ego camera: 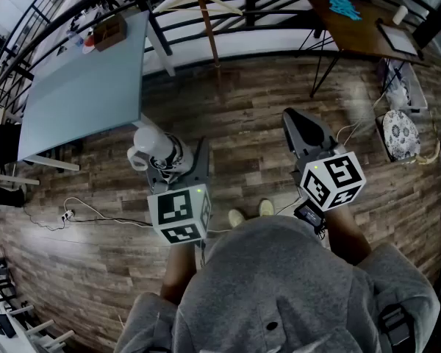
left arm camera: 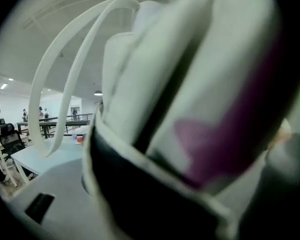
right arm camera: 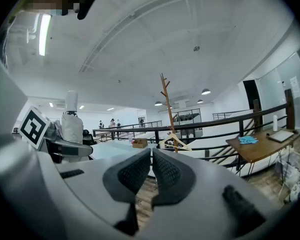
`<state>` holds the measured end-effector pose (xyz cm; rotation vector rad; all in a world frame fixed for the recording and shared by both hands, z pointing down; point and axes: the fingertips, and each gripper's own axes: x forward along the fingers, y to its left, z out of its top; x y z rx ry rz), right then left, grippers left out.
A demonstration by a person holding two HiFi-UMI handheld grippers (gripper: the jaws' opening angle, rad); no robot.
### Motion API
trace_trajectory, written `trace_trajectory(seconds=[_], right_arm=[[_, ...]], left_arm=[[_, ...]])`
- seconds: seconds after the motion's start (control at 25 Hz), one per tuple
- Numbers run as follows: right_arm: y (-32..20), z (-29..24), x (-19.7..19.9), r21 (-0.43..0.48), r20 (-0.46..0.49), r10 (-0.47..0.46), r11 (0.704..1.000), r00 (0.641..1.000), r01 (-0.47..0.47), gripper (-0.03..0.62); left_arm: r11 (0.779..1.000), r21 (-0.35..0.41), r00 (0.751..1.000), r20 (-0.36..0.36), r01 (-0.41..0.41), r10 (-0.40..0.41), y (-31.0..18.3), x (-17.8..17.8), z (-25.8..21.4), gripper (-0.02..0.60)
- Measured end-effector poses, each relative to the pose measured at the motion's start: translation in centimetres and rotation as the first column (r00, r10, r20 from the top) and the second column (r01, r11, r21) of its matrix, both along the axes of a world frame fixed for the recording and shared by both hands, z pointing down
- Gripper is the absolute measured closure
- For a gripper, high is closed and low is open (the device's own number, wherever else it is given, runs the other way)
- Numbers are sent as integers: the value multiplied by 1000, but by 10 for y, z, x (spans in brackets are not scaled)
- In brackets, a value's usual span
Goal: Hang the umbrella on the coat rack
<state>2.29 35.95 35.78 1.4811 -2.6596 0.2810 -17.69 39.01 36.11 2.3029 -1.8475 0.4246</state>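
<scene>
A folded white umbrella [ego camera: 151, 145] stands upright between the jaws of my left gripper [ego camera: 173, 162], which is shut on it. In the left gripper view the umbrella [left arm camera: 200, 84] fills the picture: white fabric with a purple patch and a white strap loop [left arm camera: 65, 84]; the jaws are hidden behind it. My right gripper [ego camera: 297, 120] is shut with nothing in it, its pads [right arm camera: 140, 171] touching. The wooden coat rack [ego camera: 206, 20] stands ahead by the railing with a clothes hanger [ego camera: 198, 0] on it. It also shows straight ahead as the coat rack [right arm camera: 166, 109] in the right gripper view.
A pale blue table [ego camera: 81, 87] lies at the left, and a wooden desk [ego camera: 360, 24] with a blue cloth at the far right. A black railing [ego camera: 279, 6] runs behind the rack. Cables [ego camera: 81, 213] trail on the wood floor, and bags [ego camera: 401, 132] sit at the right.
</scene>
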Motion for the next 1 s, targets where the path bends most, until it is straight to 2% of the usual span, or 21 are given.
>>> trace_trajectory(seconds=[0.36,0.52,1.0], right_arm=[[4,0,8,-2,11,-10,1000,1000,10,568],[6,-4,6,1,44,-3,1000,999,3,568],[21,-9,-27,18,24,-28,999,999,28,568]], left_arm=[[1000,-4,1000,-5,-14,14,2,17,0,282],[1000,0,1000,3,-20,20,2,17,-4,282],[1000,12,1000,-14,-14,14,20,-10,-4,282]])
